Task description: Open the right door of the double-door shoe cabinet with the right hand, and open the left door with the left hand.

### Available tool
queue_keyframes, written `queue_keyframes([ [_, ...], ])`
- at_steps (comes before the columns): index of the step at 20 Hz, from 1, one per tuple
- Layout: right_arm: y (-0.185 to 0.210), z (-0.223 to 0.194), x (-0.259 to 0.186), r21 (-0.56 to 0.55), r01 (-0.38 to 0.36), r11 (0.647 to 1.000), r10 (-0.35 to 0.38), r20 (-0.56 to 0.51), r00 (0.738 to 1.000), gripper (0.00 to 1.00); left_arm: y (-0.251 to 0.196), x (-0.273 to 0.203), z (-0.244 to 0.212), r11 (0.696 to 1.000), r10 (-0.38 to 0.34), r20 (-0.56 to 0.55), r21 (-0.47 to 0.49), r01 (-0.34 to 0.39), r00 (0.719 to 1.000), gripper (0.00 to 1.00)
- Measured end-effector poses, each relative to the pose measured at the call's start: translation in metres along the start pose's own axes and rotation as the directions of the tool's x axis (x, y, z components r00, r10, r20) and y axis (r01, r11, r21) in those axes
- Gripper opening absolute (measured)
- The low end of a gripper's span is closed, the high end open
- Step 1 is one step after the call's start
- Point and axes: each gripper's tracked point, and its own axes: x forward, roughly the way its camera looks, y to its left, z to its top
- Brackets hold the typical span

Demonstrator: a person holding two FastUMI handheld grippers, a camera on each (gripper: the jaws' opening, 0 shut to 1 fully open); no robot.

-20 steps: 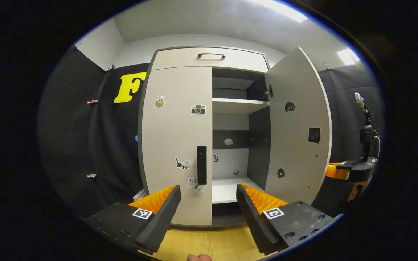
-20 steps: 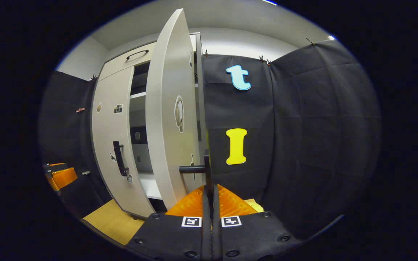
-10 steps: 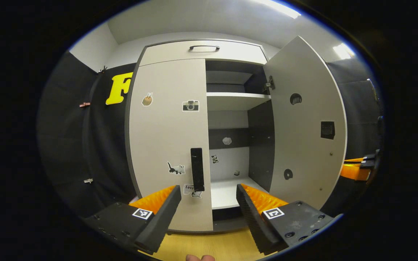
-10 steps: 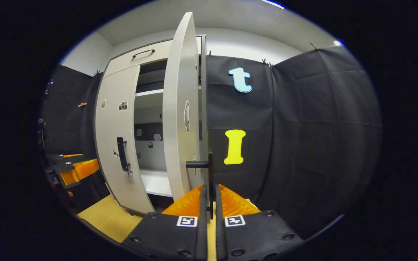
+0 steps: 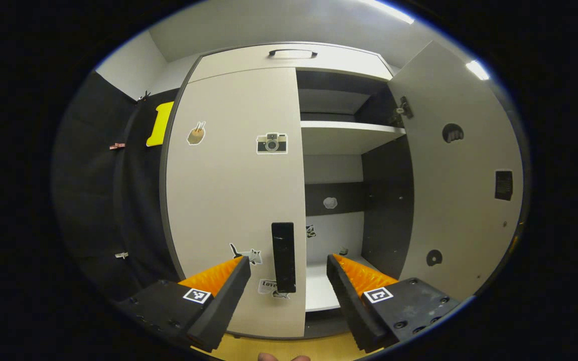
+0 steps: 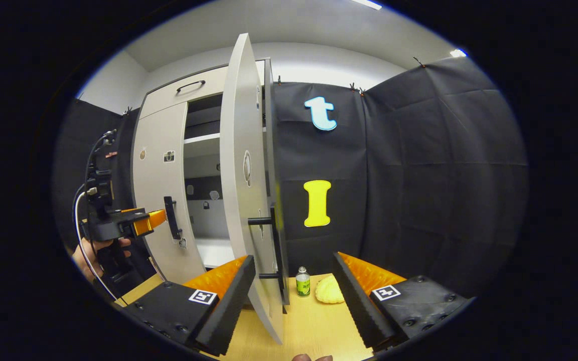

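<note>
The double-door shoe cabinet now stands half done: its right door hangs swung wide, edge-on in the right gripper view, and the right tongs, which half a second ago were pressed together on that door's black bar handle, have let go and now stand spread on either side of it, touching nothing. So the right hand's share looks finished, and what remains is the left door, which is shut. The left tongs have come closer to it over the last second; they are spread wide with the left door's black handle showing between the fingers, not yet pinched. In the right gripper view the same tongs, held by a hand, sit just beside that handle. Nothing appears to block the left door's swing. Behind the open right door, on the wooden desk, stand a small green-labelled bottle and a pale yellow lump, clear of both doors.
</note>
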Motion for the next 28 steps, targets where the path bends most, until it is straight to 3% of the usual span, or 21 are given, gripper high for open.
queue_keyframes([
  [3, -0.009, 0.004, 0.000, -0.026, 0.023, 0.999, -0.022, 0.025, 0.999, 0.98, 0.000, 0.025, -0.010, 1.000, 0.004, -0.020, -0.006, -0.004, 1.000, 0.94],
  [6, -0.012, 0.008, 0.004, 0.010, 0.054, 0.999, -0.054, 0.049, 0.997, 0.98, 0.002, 0.046, -0.022, 1.000, 0.026, -0.037, -0.013, -0.026, 0.999, 0.81],
  [9, -0.003, 0.003, 0.002, 0.046, 0.018, 0.999, -0.020, 0.030, 0.999, 0.98, 0.005, 0.061, -0.023, 0.999, 0.051, -0.023, 0.004, -0.051, 0.998, 0.71],
  [11, -0.011, 0.008, 0.007, 0.012, 0.039, 0.999, -0.040, 0.071, 0.997, 0.98, 0.007, 0.068, -0.023, 0.998, 0.063, -0.015, 0.017, -0.063, 0.998, 0.64],
  [13, -0.018, 0.004, 0.009, -0.023, 0.043, 0.999, -0.042, 0.062, 0.997, 0.98, 0.009, 0.075, -0.023, 0.997, 0.078, -0.015, 0.023, -0.078, 0.997, 0.55],
  [16, -0.014, 0.001, 0.005, 0.022, 0.033, 0.999, -0.034, 0.039, 0.999, 0.98, 0.008, 0.082, -0.025, 0.996, 0.087, -0.024, 0.021, -0.086, 0.996, 0.38],
  [20, -0.032, 0.004, 0.006, 0.004, 0.125, 0.992, -0.125, 0.057, 0.991, 0.98, 0.009, 0.084, -0.027, 0.994, 0.111, -0.014, 0.012, -0.111, 0.994, 0.36],
  [25, -0.021, 0.012, 0.013, 0.025, 0.084, 0.996, -0.086, 0.093, 0.992, 0.98, 0.006, 0.081, -0.034, 0.999, 0.041, -0.042, -0.010, -0.042, 0.998, 0.34],
  [28, -0.018, 0.013, 0.011, 0.017, 0.066, 0.998, -0.068, 0.098, 0.993, 0.98, 0.008, 0.075, -0.032, 0.999, 0.031, -0.029, -0.009, -0.031, 0.999, 0.22],
])
